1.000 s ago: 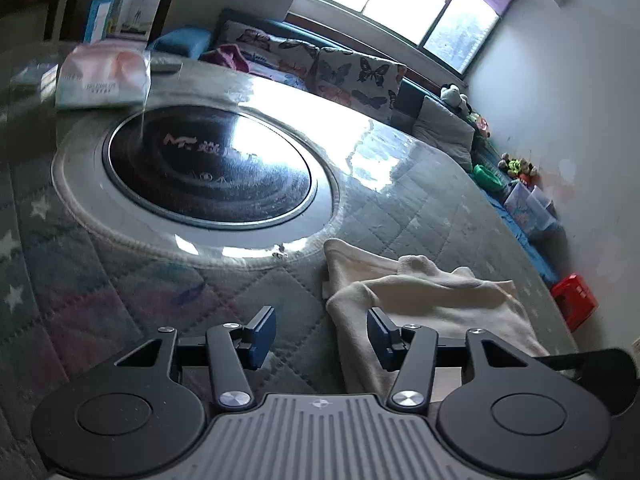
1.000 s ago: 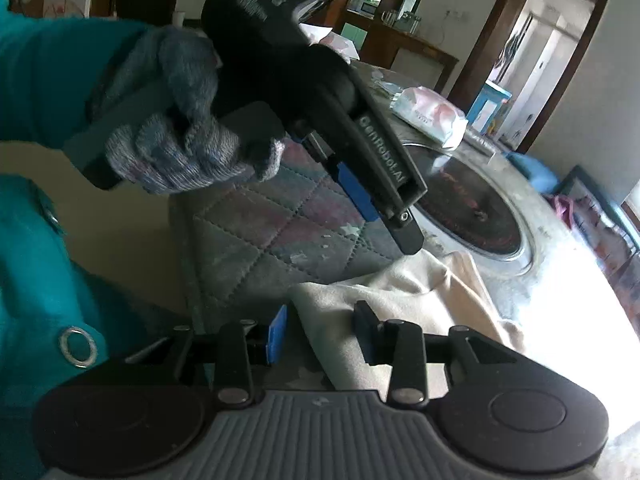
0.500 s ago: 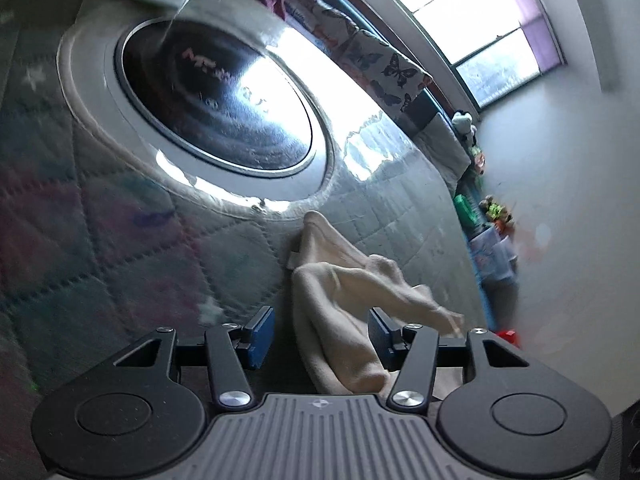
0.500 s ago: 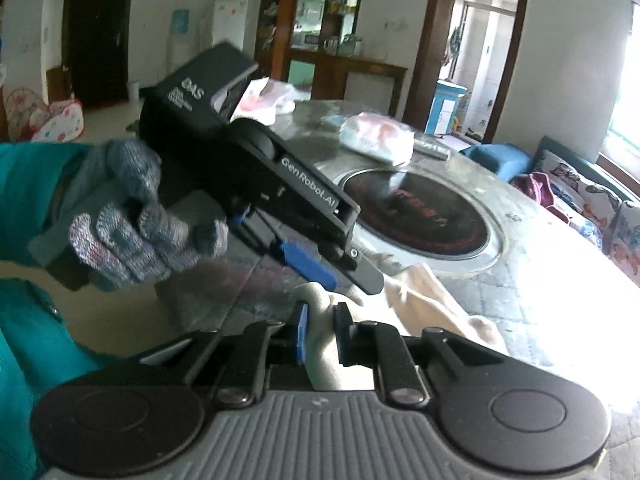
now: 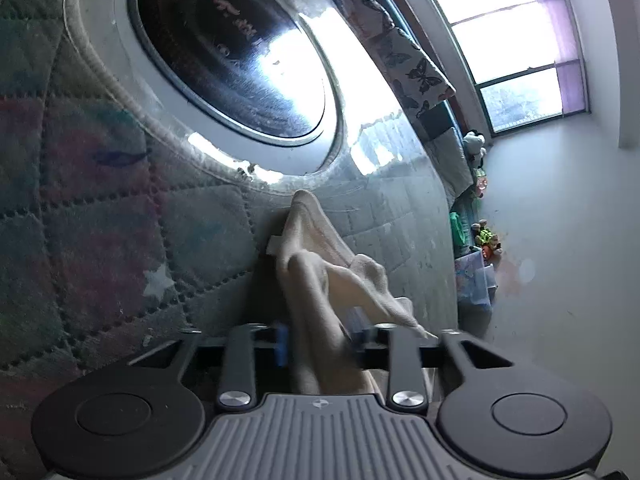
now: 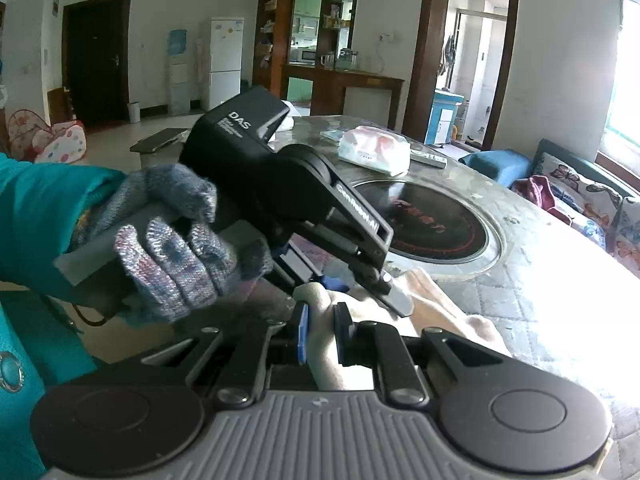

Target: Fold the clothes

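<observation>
Both your tools grip the cream garment (image 5: 320, 280): left tool (image 5: 320, 346) just clamped, right tool (image 6: 322, 334) pinching beside it, cloth trailing forward across the table (image 5: 100, 240).

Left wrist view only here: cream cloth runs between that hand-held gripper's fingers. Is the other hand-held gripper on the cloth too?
Observer: Yes, the right hand-held gripper is shut on a fold of the cream cloth; its jaws have just been closing.
Reviewer: Who holds the left one?
Observer: A gloved hand with a teal sleeve; the left hand-held gripper, jaws just closing too, grips the same cloth just beyond the right one.
</observation>
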{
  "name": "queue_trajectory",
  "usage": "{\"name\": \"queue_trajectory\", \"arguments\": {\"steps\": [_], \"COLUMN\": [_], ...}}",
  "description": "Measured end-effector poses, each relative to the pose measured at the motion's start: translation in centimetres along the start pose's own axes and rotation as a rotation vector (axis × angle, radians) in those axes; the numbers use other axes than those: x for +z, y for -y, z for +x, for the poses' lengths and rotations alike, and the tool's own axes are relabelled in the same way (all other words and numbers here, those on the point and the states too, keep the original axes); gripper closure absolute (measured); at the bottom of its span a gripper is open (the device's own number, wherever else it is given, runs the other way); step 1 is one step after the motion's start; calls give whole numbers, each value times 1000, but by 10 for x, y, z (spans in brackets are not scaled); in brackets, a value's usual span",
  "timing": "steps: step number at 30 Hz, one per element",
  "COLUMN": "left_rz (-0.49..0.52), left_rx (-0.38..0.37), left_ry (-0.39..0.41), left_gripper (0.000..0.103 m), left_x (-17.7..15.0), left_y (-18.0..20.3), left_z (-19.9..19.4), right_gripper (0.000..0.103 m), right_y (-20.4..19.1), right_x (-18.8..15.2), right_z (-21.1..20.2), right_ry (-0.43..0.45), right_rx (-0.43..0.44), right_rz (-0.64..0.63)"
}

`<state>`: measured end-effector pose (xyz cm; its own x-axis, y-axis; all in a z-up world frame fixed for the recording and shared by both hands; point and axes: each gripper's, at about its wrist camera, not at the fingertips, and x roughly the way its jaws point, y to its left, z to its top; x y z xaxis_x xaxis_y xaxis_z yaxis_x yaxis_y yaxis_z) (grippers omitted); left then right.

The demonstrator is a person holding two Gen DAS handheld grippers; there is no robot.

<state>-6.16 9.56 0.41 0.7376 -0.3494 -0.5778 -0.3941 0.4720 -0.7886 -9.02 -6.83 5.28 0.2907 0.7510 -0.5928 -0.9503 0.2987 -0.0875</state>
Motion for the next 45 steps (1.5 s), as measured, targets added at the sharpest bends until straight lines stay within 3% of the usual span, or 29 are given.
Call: {"name": "queue_trajectory", "arguments": {"steps": [8, 20, 26, 35, 39, 45], "left_rz": [49, 135, 154, 192, 215, 270], "left_rx": [32, 61, 72, 96, 109, 141], "left_ry": [3, 15, 18, 30, 35, 48], "left_gripper": [87, 86, 86, 86, 86, 86], "left_x": [3, 0, -1, -1, -2, -3], "left_y": [4, 10, 11, 18, 21, 29], "left_z": [2, 4, 4, 8, 9, 11], "right_gripper": [83, 80, 72, 71, 87, 92], "right_y": [22, 115, 141, 148, 146, 140], "right_x": [-12, -86, -121, -136, -134, -130], "right_z": [-16, -57, -59, -62, -61, -62], "right_ry": [18, -45, -36, 39, 41, 46], "right_rx": [-60, -470, -500, -428, -418, -421], "right_rz": [125, 519, 677, 771, 764, 754]}}
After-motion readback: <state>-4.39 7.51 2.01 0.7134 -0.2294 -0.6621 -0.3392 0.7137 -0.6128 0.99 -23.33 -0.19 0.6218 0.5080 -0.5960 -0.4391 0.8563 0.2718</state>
